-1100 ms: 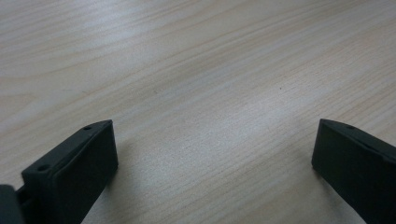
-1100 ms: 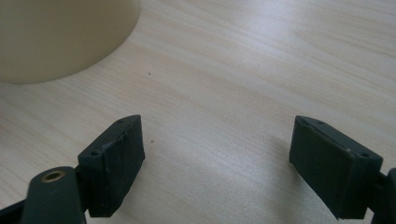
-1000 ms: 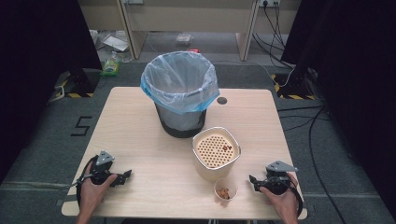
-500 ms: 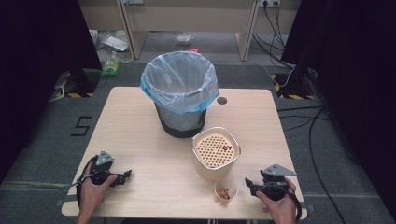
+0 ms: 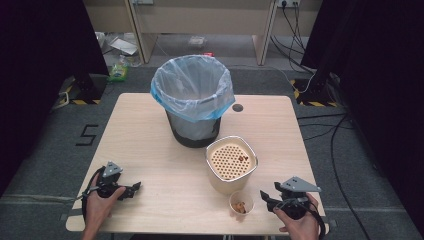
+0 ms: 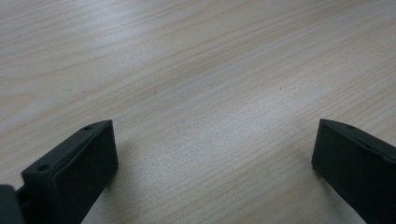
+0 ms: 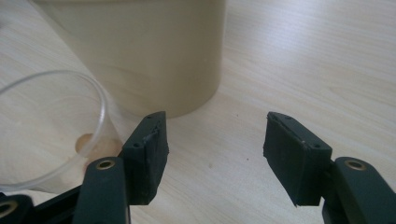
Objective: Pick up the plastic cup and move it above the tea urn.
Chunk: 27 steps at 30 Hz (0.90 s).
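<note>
While gaping, right tongs (image 5: 266, 198) sit just beside small cup (image 5: 241, 202).

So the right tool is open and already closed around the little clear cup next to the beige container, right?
Not quite. The right tool is open, but nothing sits between its jaws: the clear cup lies beside it, next to the beige container, as the right gripper view shows.

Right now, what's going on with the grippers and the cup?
Both hand-held grippers open, empty. Right one beside cup, not touching. Left one far off. Nothing between.

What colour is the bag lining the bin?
Pale blue, translucent bin liner; clearest in the high view.
</note>
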Motion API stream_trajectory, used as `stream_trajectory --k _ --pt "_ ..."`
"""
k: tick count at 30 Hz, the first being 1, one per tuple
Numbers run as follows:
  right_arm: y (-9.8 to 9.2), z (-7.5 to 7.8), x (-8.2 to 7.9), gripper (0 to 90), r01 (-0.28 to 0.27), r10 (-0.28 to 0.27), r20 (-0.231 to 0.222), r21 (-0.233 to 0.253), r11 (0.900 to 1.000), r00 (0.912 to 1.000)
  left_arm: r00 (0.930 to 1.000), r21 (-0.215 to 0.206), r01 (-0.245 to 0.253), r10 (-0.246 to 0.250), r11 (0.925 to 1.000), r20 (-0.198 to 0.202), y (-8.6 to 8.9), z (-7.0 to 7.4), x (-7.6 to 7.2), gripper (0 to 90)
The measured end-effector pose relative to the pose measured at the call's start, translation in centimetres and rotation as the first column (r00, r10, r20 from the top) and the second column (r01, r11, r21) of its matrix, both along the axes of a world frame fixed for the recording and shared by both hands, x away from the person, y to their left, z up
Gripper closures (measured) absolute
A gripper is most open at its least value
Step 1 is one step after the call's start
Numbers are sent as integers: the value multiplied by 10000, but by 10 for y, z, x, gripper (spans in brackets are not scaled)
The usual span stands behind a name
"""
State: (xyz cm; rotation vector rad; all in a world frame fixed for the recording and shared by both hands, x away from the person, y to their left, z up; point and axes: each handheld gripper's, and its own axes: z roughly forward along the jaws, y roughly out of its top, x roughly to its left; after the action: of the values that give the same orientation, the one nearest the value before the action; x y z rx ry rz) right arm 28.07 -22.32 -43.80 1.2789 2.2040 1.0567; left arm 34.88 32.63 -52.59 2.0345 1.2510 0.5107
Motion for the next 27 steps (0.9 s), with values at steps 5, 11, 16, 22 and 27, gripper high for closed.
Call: stream_trajectory --k 5,11,16,22,27 --pt "2 9 -6 427 -42 40 212 72 10000 9998 10000 1 0 0 10000 -3 0 0 0 0" --pt "9 15 -10 442 -309 307 246 114 9995 9992 10000 1 0 0 10000 -5 0 0 0 0" --pt "15 20 -13 458 -543 536 389 164 9984 9978 10000 -1 0 0 10000 -5 0 0 0 0" --pt "23 24 -15 469 -868 860 419 177 9961 9954 10000 -2 0 0 10000 -6 0 0 0 0" --pt "29 23 -15 478 -1089 1083 378 158 9939 9934 10000 -6 -7 7 10000 -3 0 0 0 0"
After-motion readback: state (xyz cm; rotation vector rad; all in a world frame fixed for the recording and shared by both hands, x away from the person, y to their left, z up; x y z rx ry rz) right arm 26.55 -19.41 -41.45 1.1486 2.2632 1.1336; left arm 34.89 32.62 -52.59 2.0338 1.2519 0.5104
